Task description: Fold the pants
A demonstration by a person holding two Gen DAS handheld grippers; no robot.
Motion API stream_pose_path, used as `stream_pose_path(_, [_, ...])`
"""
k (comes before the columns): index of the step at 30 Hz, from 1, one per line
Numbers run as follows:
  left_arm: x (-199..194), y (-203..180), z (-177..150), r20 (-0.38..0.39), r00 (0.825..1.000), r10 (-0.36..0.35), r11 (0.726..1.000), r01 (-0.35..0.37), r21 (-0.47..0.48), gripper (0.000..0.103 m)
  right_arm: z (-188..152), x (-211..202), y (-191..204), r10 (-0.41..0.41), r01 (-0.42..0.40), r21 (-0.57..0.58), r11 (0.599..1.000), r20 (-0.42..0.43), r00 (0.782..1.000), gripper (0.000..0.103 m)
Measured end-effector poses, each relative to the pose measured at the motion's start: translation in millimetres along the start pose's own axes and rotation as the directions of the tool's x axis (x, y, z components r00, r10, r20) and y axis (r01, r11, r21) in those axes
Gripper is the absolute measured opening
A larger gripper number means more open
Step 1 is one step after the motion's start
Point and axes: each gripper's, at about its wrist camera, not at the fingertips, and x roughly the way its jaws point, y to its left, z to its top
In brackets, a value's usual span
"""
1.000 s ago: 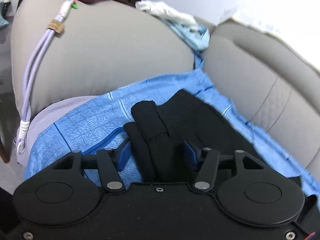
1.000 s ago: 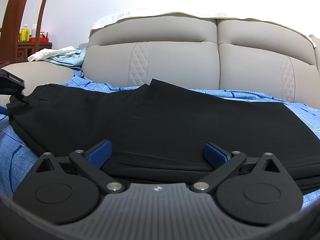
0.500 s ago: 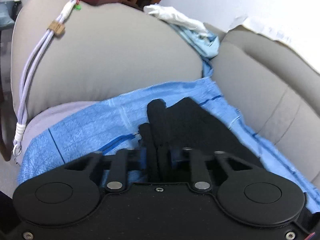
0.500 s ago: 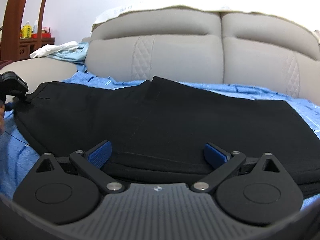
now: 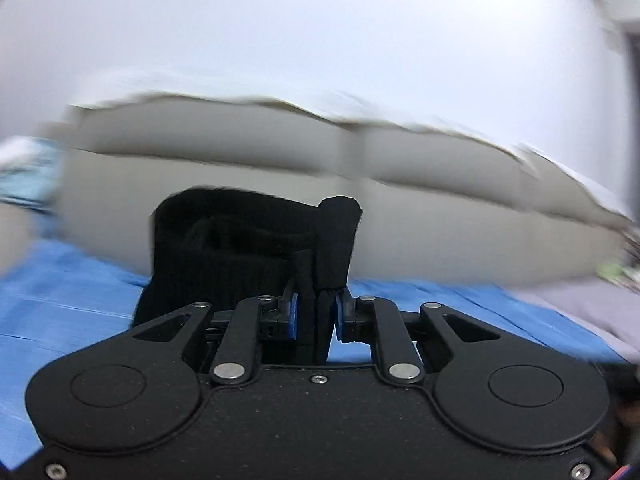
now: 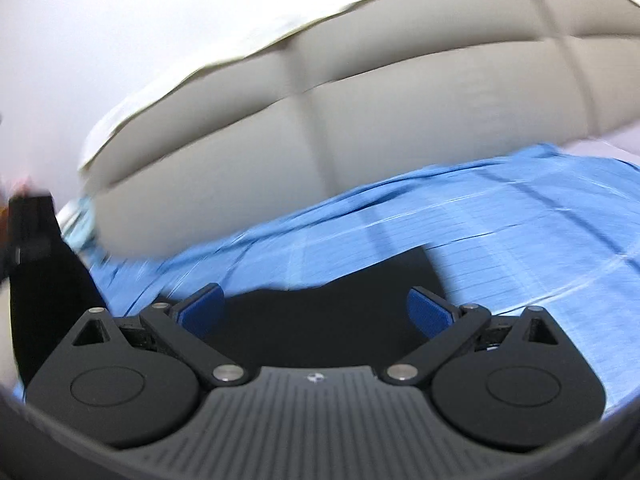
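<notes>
The black pants [image 5: 240,256] are pinched at one bunched end between the blue pads of my left gripper [image 5: 316,312], which is shut on them and holds them lifted above the blue sheet. In the right wrist view a flat part of the pants [image 6: 320,320] lies on the sheet just in front of my right gripper [image 6: 316,312], which is open and empty, jaws wide apart. A raised black fold of the pants [image 6: 44,280] hangs at the far left there. Both views are blurred.
A blue checked sheet [image 6: 500,248] covers the seat of a grey sofa [image 5: 400,200], whose backrest [image 6: 280,140] rises behind. Light blue and white cloth [image 5: 24,172] lies at the left on the sofa arm. A white wall is behind.
My left gripper has lifted the pinched end of the pants and swung right, now facing the backrest. My right gripper has tilted and shifted; less of the pants shows before it.
</notes>
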Motion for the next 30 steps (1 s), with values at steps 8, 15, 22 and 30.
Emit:
stream_pose_path(8, [79.1,-107.6,-81.4,-0.388,0.908,-0.158,0.963,0.229,0.145,0.027,9.6,-21.9,-74.6,-0.102,0.090,0.239,0.967,0.037,0.994,0.103])
stream_pose_path(15, [34.4,-125.5,-94.2,-0.338,0.920,-0.198,0.910,0.301,0.286,0.069,-2.1,-25.3,-68.6,-0.109,0.110,0.089,0.990,-0.022,0.994,0.103])
stream_pose_path(22, [-5.6,-69.2,-64.0,-0.251,0.958,-0.141,0.964,0.190,0.186,0.046,-14.5,-22.9,-39.6,-0.031,0.028,-0.033,0.999,-0.065,0.997,0.103])
stream_pose_path(30, [-3.5,1.3,-62.3,-0.230,0.965,0.124,0.985,-0.091,0.149,0.019,-53.9,7.1,14.8,-0.062,0.030,-0.145,0.989,-0.224,0.973,0.103])
